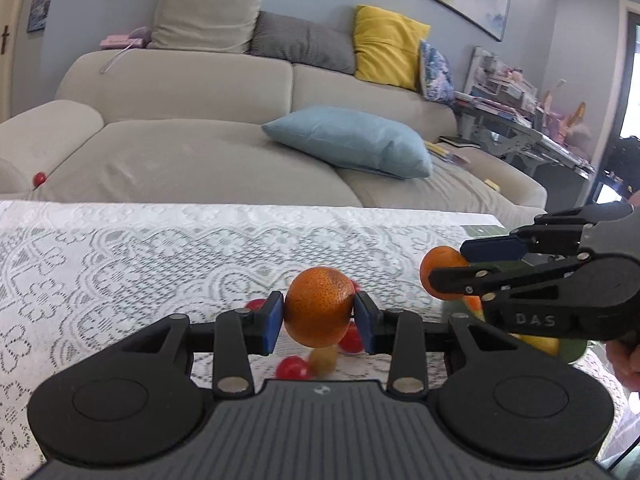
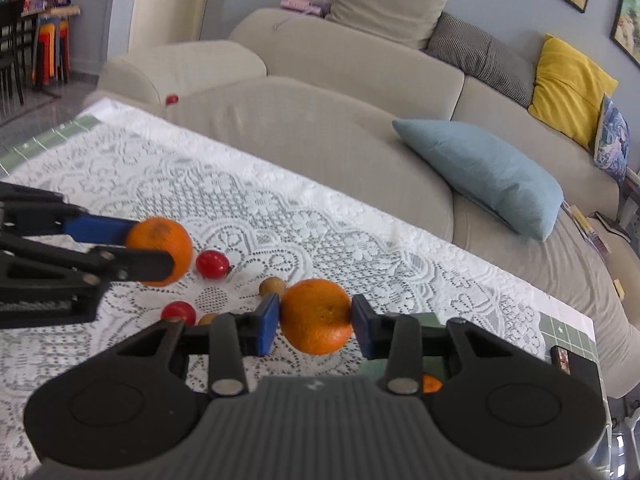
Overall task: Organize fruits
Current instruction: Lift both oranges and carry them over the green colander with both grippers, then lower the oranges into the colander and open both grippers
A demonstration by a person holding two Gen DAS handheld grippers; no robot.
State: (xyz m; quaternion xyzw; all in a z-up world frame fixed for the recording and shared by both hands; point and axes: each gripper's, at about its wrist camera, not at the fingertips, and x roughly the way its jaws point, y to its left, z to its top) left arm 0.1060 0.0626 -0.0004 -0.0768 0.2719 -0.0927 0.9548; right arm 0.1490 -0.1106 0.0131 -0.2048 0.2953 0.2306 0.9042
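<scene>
My left gripper is shut on an orange, held off the lace-covered table. In the right wrist view that gripper comes in from the left with its orange. My right gripper is shut on a second orange, also lifted; the left wrist view shows it at the right. Loose on the cloth lie red cherry tomatoes and small brown fruits. Yellow and green fruits lie partly hidden under the right gripper.
A beige sofa runs along the table's far edge, with a blue pillow and a small red ball on it. A dark flat object lies at the table's right corner. A cluttered desk stands far right.
</scene>
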